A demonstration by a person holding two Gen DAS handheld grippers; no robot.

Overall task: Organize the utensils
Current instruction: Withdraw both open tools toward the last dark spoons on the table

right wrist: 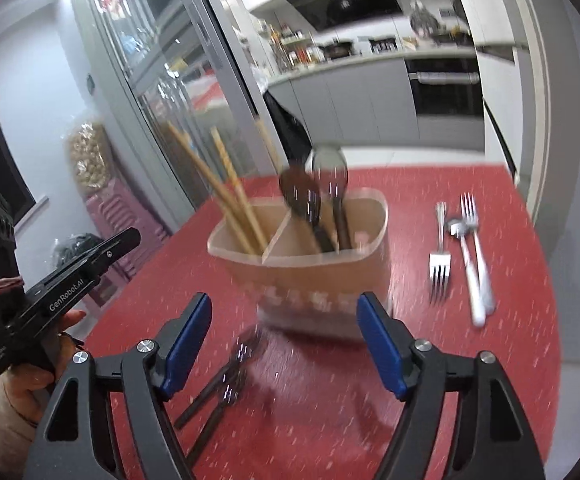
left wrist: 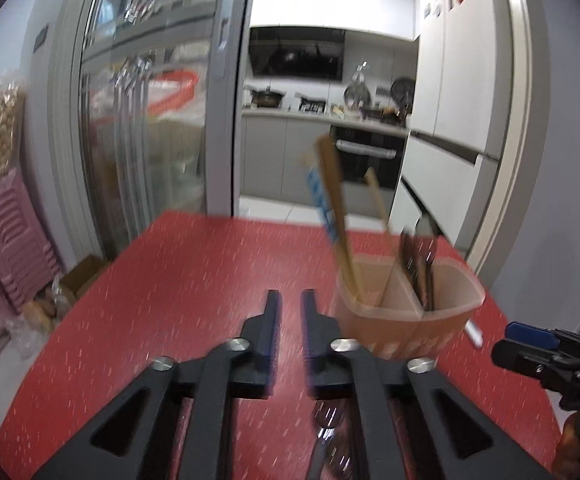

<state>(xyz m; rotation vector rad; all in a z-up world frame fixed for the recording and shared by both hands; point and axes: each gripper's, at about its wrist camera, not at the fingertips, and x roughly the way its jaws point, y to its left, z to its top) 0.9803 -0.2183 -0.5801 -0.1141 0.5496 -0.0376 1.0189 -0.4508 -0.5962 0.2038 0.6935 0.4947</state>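
I see a red speckled table point(right wrist: 430, 360) facing an open kitchen with grey cabinets, a dark oven point(left wrist: 364, 160) and a sliding glass door point(left wrist: 141, 92) on the left. My right gripper point(right wrist: 283, 346) is spread wide with nothing between its blue pads, just short of the divided utensil holder point(right wrist: 322, 280), which holds chopsticks point(right wrist: 225, 200) and dark spoons point(right wrist: 310, 204). Two silver forks point(right wrist: 456, 248) lie right of it, dark cutlery point(right wrist: 221, 384) lies below. My left gripper point(left wrist: 290, 300) is nearly closed, a narrow gap showing, holding nothing.
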